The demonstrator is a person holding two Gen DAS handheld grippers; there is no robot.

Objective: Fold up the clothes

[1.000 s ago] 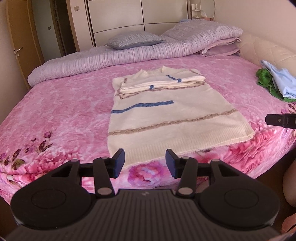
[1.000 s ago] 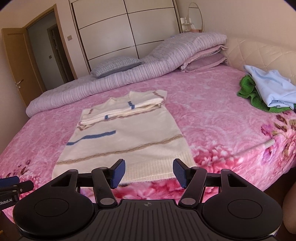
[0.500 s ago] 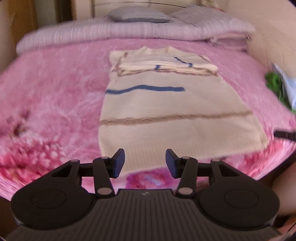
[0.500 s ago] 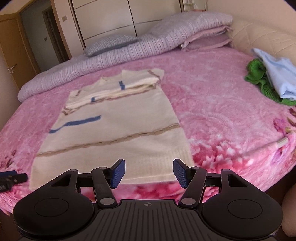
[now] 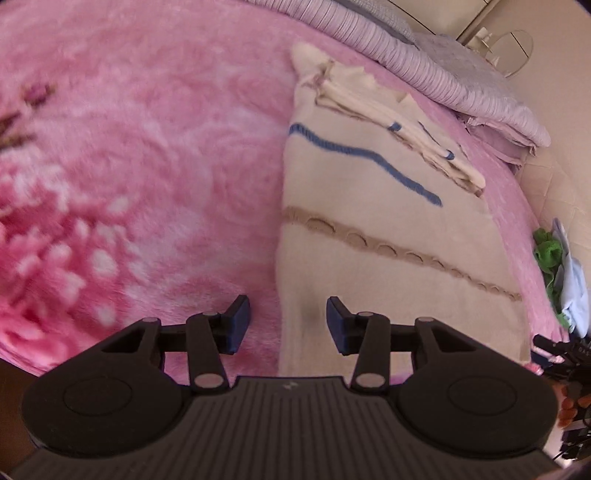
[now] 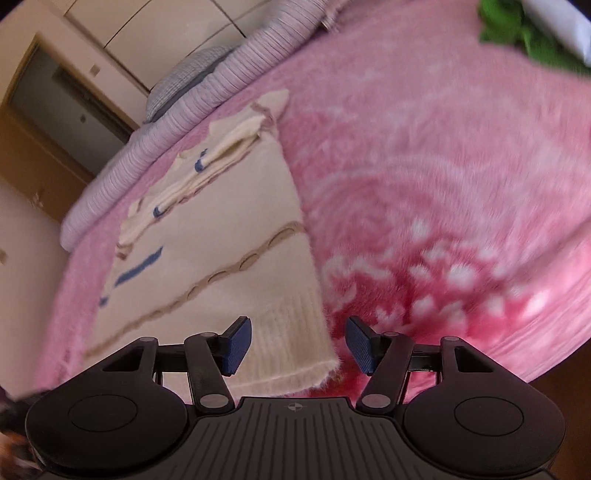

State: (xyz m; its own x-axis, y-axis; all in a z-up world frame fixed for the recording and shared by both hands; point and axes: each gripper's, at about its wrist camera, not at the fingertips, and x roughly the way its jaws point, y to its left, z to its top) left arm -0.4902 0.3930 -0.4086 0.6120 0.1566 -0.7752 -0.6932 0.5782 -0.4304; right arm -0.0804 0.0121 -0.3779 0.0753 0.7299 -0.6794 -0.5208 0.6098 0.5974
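While both claws are hanging apart & empty, left gripper (image 5: 288,325) just narrowing, right gripper (image 6: 297,345) straddling sweater (image 6: 221,258) hem corners at frame bottom: pinch both layers evenly.

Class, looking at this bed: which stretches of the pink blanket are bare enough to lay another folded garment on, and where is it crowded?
Bare pink blanket lies on both long sides of the cream sweater, up to the striped duvet roll. Crowded: the far corner holding the green and light-blue clothes pile.
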